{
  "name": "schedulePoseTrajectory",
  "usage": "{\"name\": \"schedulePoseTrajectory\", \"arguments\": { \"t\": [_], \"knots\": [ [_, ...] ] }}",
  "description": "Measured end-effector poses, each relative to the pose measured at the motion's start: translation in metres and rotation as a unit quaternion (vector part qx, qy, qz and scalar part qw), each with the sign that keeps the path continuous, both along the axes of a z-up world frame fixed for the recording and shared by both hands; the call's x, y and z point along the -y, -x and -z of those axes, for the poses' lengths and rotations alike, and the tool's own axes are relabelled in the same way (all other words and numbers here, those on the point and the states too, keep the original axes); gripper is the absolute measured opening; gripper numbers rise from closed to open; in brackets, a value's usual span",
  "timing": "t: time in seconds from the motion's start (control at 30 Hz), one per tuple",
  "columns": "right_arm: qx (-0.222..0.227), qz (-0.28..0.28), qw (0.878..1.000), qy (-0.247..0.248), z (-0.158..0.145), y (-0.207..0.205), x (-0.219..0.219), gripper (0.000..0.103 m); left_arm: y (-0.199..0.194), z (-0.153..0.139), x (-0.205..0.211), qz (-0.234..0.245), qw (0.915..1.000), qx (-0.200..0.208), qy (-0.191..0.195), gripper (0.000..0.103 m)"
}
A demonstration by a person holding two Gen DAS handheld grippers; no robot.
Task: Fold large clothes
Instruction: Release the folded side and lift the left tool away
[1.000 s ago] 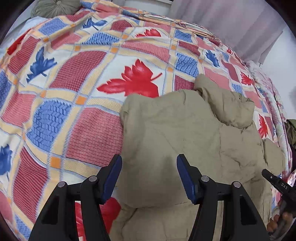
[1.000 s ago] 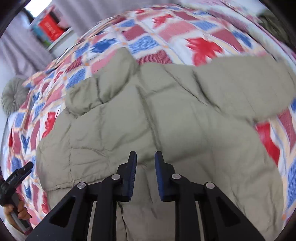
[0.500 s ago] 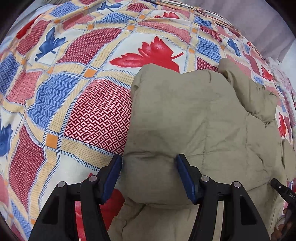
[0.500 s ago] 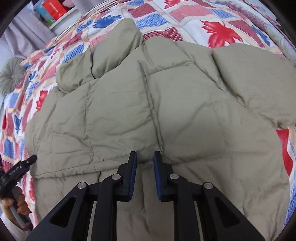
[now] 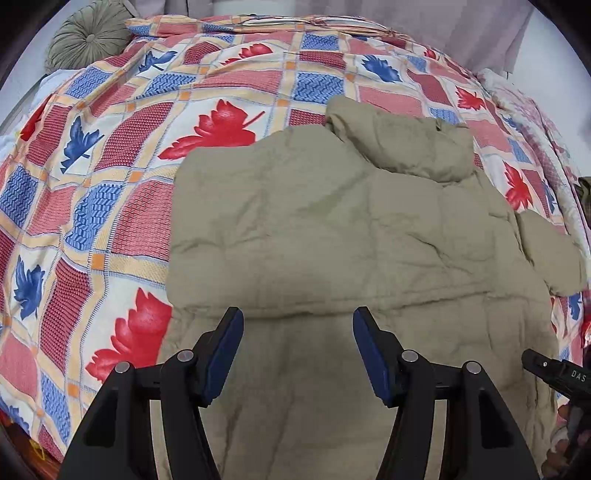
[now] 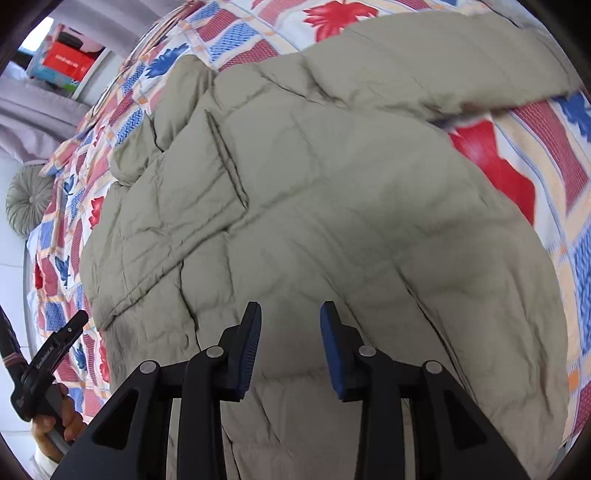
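Khaki padded jacket (image 5: 332, 236) lies spread on the bed, quilted side up, its left part folded over onto the body so a thick doubled edge runs across just ahead of your left gripper (image 5: 297, 350). Hood (image 5: 402, 144) is bunched at the far end, pointing toward the head of the bed. One sleeve (image 6: 424, 62) sticks out to the right, flat on the cover.

Your left gripper hangs above the lower part of the jacket, jaws wide apart, nothing between them, pads clear of the cloth. Your right gripper (image 6: 291, 345) is over the jacket's lower right panel; its jaws have just been opening, now a moderate gap, nothing pinched between them. In the right wrist view you can see your left hand (image 6: 55, 424) gripping the other tool's handle at the near edge of the bed.

Surface: bedspread (image 5: 110, 192), checked red, blue and cream, with red and blue maple leaves; soft, slightly rumpled near the head. Round green cushion (image 5: 88, 37) sits at the far left corner. Pale curtain (image 5: 461, 26) hangs behind the head of the bed. Shelf with a red box (image 6: 70, 61) stands by the wall, beyond the far corner.
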State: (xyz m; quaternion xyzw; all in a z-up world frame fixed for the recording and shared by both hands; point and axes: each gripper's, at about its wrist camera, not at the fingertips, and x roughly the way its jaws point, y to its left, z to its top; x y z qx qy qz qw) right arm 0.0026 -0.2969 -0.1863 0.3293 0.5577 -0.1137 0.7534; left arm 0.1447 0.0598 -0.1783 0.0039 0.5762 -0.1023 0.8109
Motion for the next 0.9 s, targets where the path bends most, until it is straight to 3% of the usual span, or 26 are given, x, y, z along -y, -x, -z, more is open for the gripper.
{"name": "schedulePoseTrajectory", "arguments": {
  "t": [0.1,0.13,0.17,0.2,0.23,0.4,0.53,0.57,0.7,0.73,0.77,0.8,0.9],
  "knots": [
    [-0.003,0.013,1.0,-0.009,-0.001,0.015,0.005,0.041,0.017,-0.006,0.016,0.0,0.9999,-0.011,0.009,0.063],
    [-0.003,0.019,1.0,-0.011,-0.002,0.021,0.008,0.048,0.023,-0.007,0.021,0.0,0.9997,-0.018,0.016,0.066],
    [-0.003,0.022,1.0,-0.012,-0.003,0.023,0.01,0.055,0.028,-0.007,0.027,0.001,0.9995,-0.025,0.02,0.075],
    [-0.001,0.026,1.0,-0.014,-0.005,0.028,0.013,0.057,0.033,-0.007,0.032,0.003,0.9993,-0.03,0.022,0.099],
    [0.001,0.03,0.999,-0.016,-0.007,0.032,0.017,0.059,0.039,-0.008,0.037,0.002,0.9994,-0.027,0.022,0.103],
    [0.0,0.039,0.999,-0.025,-0.01,0.05,0.039,0.064,0.059,-0.008,0.073,0.035,0.999,-0.025,0.009,0.103],
    [0.001,0.044,0.998,-0.036,-0.005,0.06,0.054,0.075,0.065,-0.003,0.098,0.046,0.9983,-0.035,0.011,0.103],
    [0.003,0.045,0.998,-0.042,-0.004,0.063,0.059,0.081,0.066,-0.002,0.103,0.048,0.9981,-0.037,0.012,0.103],
    [0.018,0.052,0.996,-0.067,0.0,0.069,0.075,0.083,0.069,0.002,0.123,0.06,0.9973,-0.043,0.005,0.103],
    [0.024,0.055,0.995,-0.073,0.001,0.071,0.08,0.088,0.07,0.002,0.128,0.063,0.9971,-0.044,0.002,0.103],
    [0.031,0.058,0.995,-0.08,0.001,0.072,0.084,0.1,0.07,0.003,0.134,0.066,0.9968,-0.045,0.0,0.103],
    [0.039,0.061,0.993,-0.09,0.002,0.074,0.089,0.103,0.07,0.003,0.138,0.069,0.9966,-0.045,-0.001,0.103],
    [0.054,0.075,0.99,-0.105,0.002,0.075,0.105,0.103,0.069,0.004,0.152,0.076,0.996,-0.046,-0.005,0.103]
  ]
}}
